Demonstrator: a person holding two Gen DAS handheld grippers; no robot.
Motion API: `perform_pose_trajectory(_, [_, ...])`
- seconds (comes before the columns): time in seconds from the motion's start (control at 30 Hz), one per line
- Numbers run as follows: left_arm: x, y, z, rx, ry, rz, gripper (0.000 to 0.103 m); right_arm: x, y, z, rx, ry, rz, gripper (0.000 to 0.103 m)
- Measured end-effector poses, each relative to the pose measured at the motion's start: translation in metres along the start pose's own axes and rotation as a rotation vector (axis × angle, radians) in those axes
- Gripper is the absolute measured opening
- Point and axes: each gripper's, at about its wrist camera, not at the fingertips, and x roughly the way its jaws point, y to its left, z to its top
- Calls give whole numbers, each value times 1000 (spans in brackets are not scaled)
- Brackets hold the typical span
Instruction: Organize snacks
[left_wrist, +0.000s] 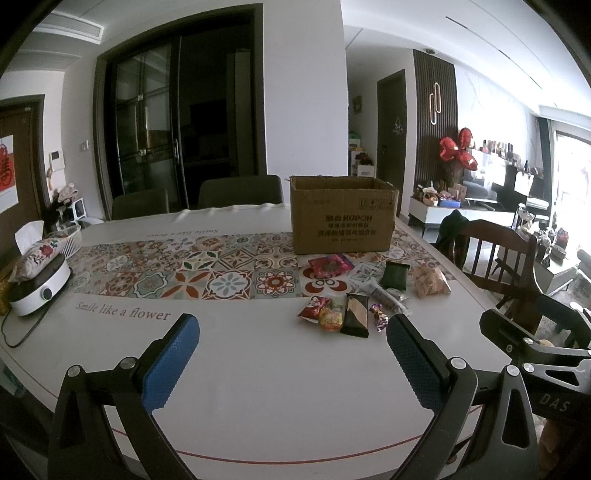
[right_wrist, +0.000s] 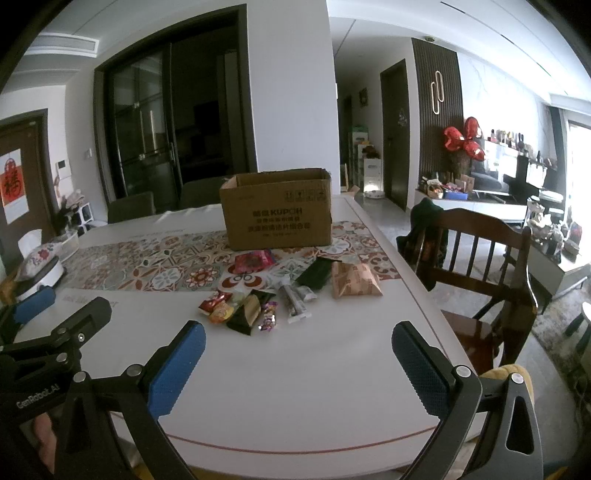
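Several snack packets lie loose on the white table (left_wrist: 258, 369) in front of an open cardboard box (left_wrist: 341, 218), also in the right wrist view (right_wrist: 277, 210). Among them are a red packet (left_wrist: 328, 266), a dark green packet (left_wrist: 395, 275), a tan pouch (left_wrist: 430, 282), a black-and-tan bar (left_wrist: 355, 314) and a small purple candy (left_wrist: 379, 316). My left gripper (left_wrist: 291, 332) is open and empty, nearer than the snacks and to their left. My right gripper (right_wrist: 297, 341) is open and empty, just short of the snack pile (right_wrist: 251, 306).
A patterned runner (left_wrist: 192, 273) crosses the table. A white appliance with a tissue pouch on it (left_wrist: 37, 280) stands at the left edge. A wooden chair (right_wrist: 476, 258) stands at the table's right side. Dark chairs (left_wrist: 240, 190) stand behind the table.
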Motion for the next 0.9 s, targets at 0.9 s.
perform_pose_trajectory(0.9, [1, 2, -3, 4, 8, -6, 103, 7, 3, -2, -6, 12, 5, 102])
